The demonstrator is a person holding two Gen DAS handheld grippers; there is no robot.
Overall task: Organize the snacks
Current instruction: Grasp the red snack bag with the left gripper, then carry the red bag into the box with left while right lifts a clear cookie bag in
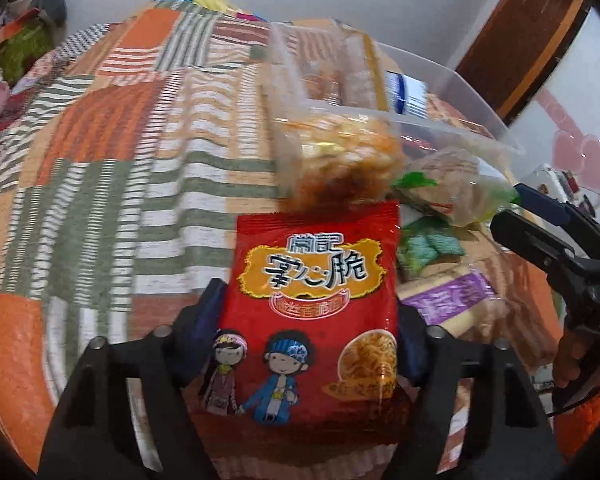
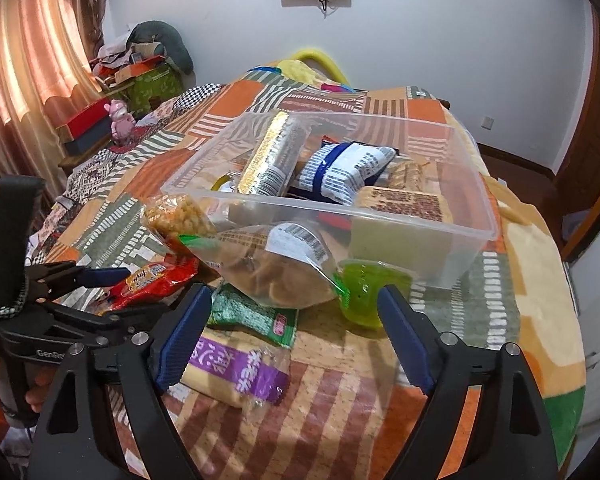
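Observation:
My left gripper (image 1: 306,300) is shut on a red noodle-snack packet (image 1: 316,304) and holds it above the bed; the packet also shows in the right wrist view (image 2: 152,284). A clear plastic bin (image 2: 472,216) holding several snack packs stands ahead. In front of it lie a bag of puffed corn (image 2: 176,216), a clear bag of biscuits (image 2: 276,268), a green jelly cup (image 2: 364,292), a green packet (image 2: 252,316) and a purple-labelled pack (image 2: 236,368). My right gripper (image 2: 296,328) is open and empty, just above the purple pack.
A patchwork bedspread (image 2: 380,412) covers the bed. A bedside shelf with a red box (image 2: 86,120) and a pink toy (image 2: 120,120) stands at the left by the curtain. The left gripper (image 2: 100,288) sits close to my right fingers.

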